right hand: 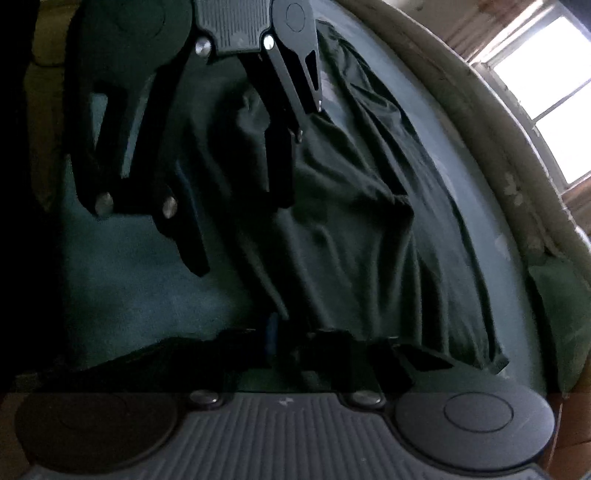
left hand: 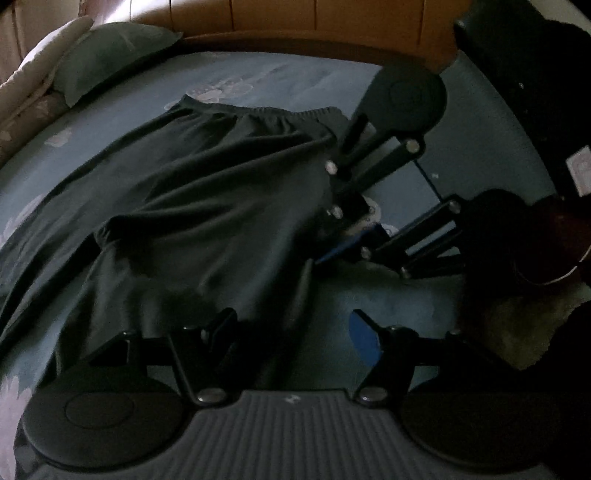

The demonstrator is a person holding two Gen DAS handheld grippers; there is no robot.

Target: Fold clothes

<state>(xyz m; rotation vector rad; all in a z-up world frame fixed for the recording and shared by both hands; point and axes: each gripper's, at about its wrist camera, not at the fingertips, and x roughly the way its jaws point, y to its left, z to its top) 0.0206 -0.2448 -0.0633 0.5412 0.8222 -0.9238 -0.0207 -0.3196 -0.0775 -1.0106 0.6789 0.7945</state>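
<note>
Dark garment (left hand: 207, 206): spread, wrinkled, on the bed (left hand: 388, 306). Left hand-held gripper (left hand: 295, 328): jaws parted over its near edge. Right hand-held gripper (left hand: 343, 236): at the side hem; grip cannot be told. Green pillow (left hand: 110, 55), wooden headboard (left hand: 295, 18): noted beyond the waistband.

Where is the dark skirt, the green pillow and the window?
dark skirt (left hand: 207, 192): left wrist view, middle of the fabric.
green pillow (left hand: 110, 55): left wrist view, its centre.
window (right hand: 554, 81): right wrist view, bright pane.
</note>
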